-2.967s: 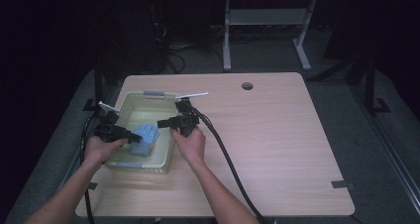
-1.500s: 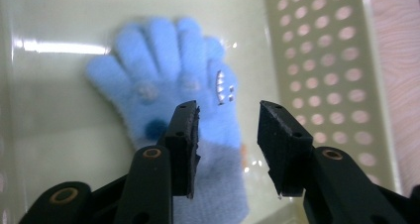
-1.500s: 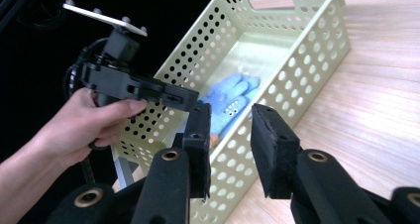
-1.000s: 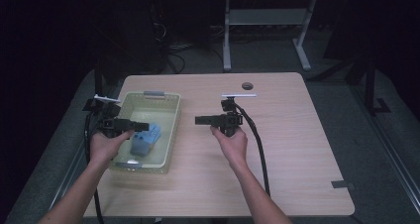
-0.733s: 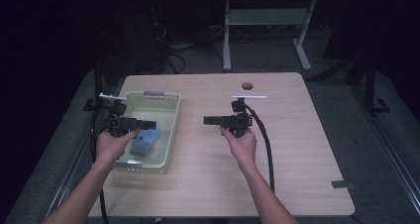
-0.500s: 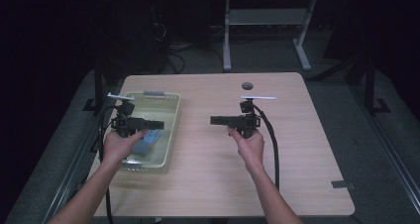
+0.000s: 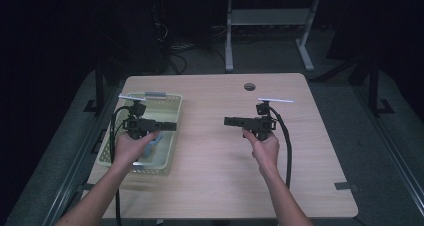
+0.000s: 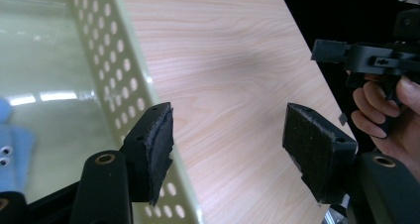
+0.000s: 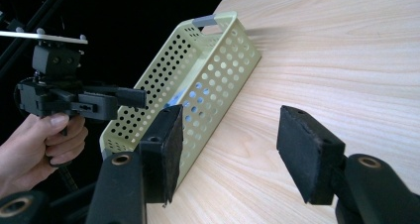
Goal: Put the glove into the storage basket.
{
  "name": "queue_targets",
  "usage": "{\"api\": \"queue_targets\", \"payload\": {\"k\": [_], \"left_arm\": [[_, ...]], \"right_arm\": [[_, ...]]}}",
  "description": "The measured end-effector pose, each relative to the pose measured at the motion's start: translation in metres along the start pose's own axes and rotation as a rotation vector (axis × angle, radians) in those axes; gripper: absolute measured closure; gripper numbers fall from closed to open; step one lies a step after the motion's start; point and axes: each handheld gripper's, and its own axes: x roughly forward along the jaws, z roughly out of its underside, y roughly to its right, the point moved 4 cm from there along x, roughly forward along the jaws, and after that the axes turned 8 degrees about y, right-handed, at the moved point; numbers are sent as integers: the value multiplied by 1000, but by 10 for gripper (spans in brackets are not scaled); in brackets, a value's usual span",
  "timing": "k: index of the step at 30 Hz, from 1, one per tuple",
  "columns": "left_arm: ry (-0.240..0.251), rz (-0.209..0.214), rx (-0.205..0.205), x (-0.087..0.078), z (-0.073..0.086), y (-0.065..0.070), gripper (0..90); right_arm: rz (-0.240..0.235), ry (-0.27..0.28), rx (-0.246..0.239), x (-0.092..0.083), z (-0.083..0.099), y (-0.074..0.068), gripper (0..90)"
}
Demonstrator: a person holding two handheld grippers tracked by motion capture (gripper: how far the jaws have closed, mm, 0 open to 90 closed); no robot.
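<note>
I am drawing my hands apart from the basket (image 7: 168, 117); both grippers (image 7: 170, 126) (image 7: 227, 120) have just been opening, empty; cloth (image 7: 154, 143) placed, resting next.

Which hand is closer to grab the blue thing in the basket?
Probably the left. The left gripper hangs over the pale green basket, right by the blue thing. The right gripper is out over bare table. Both have just been opening, with nothing between the jaws.

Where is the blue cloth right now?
In the high view, the blue cloth lies inside the pale green perforated basket at the table's left, under the left tool.
</note>
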Motion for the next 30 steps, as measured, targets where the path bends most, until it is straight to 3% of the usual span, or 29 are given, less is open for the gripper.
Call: {"api": "queue_targets", "payload": {"k": [23, 30], "left_arm": [[-7, 50, 39, 23, 3, 27, 328], [-11, 87, 56, 32, 6, 39, 326]], "right_arm": [[16, 49, 38, -42, 1, 25, 388], [30, 56, 31, -55, 0, 28, 385]]}}
